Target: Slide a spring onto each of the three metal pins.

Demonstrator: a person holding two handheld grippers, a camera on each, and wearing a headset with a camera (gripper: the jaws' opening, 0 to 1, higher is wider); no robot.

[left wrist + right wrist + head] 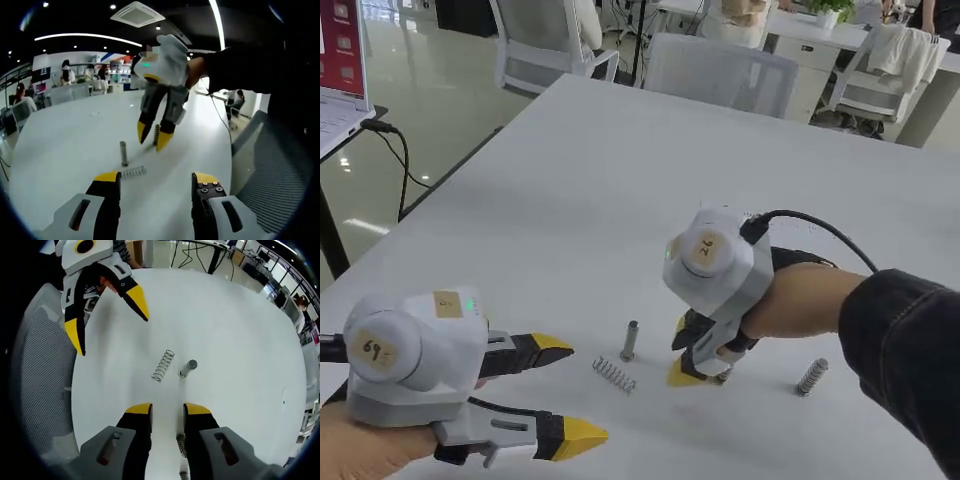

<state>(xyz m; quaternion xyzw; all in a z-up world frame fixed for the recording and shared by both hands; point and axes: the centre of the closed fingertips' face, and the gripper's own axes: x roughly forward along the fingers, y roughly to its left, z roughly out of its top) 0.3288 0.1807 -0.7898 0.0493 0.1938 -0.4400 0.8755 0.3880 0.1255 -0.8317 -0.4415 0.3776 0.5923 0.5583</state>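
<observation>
Table [620, 200]: white, flat, takes up most of the head view; all task items lie in its lower centre.

Left gripper [565, 390]: lower left of the head view, lying level, yellow tips pointing toward frame right. Jaws stand wide apart with nothing between them. It is clear of every pin and spring.

Right gripper [151, 139]: centre of the left gripper view, pointing down at the table, held by a hand in a dark sleeve. Jaws are narrowly parted and straddle an upright sprung pin [156, 134]. I cannot tell whether either jaw touches it.

Bare pin [630, 340]: stands upright just left of the right gripper's tips in the head view, with no spring on it.

Loose spring [613, 374]: lies flat on the table just below and left of the bare pin, near it but apart.

Far spring [811, 377]: lower right of the head view, standing slightly tilted, to the right of the right gripper. Whether a pin runs inside it cannot be told.
</observation>
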